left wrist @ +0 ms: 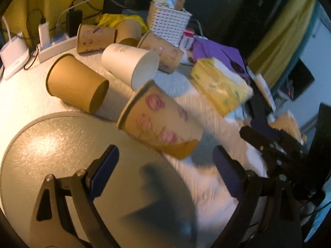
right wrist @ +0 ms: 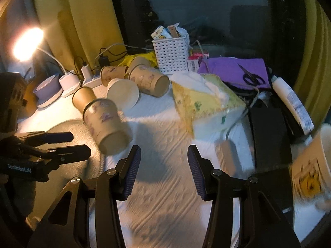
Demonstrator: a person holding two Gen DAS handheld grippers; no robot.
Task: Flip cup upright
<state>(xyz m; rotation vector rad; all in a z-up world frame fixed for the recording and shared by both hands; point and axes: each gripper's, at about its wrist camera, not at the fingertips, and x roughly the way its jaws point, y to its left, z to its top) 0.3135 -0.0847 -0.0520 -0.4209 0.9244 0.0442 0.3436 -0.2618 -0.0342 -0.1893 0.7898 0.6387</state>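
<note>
both grippers, left gripper and right gripper, spread wide, empty; printed cup blurred, tilted beside the grey disc.

L wrist cam sits behind the left gripper, tilted, looking down over the grey round plate toward the table's far side; close in, and blurred. R wrist cam sits behind the right gripper, lower and flatter, facing the dark window. Both share the printed cup, white basket, tissue pack. R view catches the left gripper at its left edge; the black shape at L view's right is probably the right gripper.
</note>
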